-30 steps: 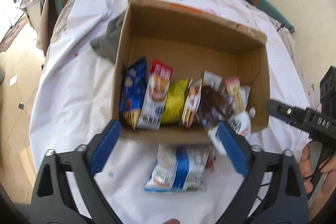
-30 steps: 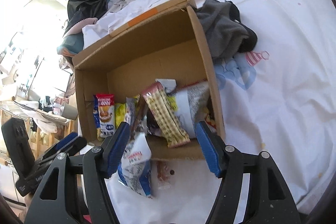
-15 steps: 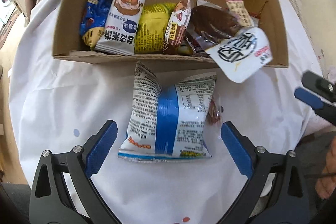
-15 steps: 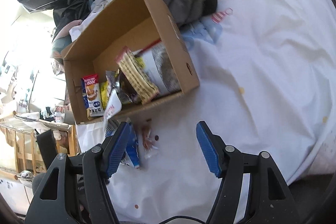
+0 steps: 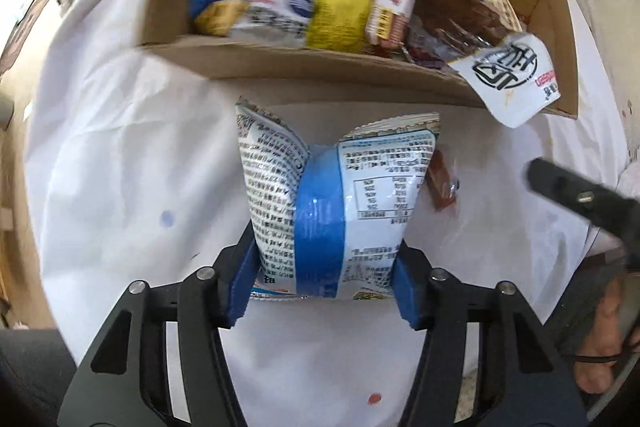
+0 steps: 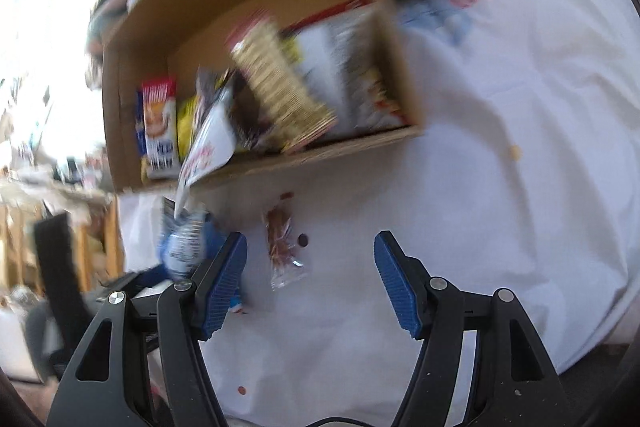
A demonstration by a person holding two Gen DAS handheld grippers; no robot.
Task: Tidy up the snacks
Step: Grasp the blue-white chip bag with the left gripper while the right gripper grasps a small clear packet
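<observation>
The left gripper (image 5: 324, 283) has just been closing and is squeezing the white-and-blue snack bag (image 5: 332, 203), lying on the white sheet (image 5: 120, 155) at 6 o'clock of the cardboard box (image 5: 320, 67). The right gripper (image 6: 310, 279) is hanging wide, empty, above a small clear packet (image 6: 282, 247).

Left gripper (image 5: 324, 287) fingers just closed, apparently clamping; right gripper (image 6: 310, 287) spread.

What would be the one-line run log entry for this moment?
left gripper: closing on blue-white snack bag | right gripper: open, above small clear packet | cardboard box: holds snacks
</observation>
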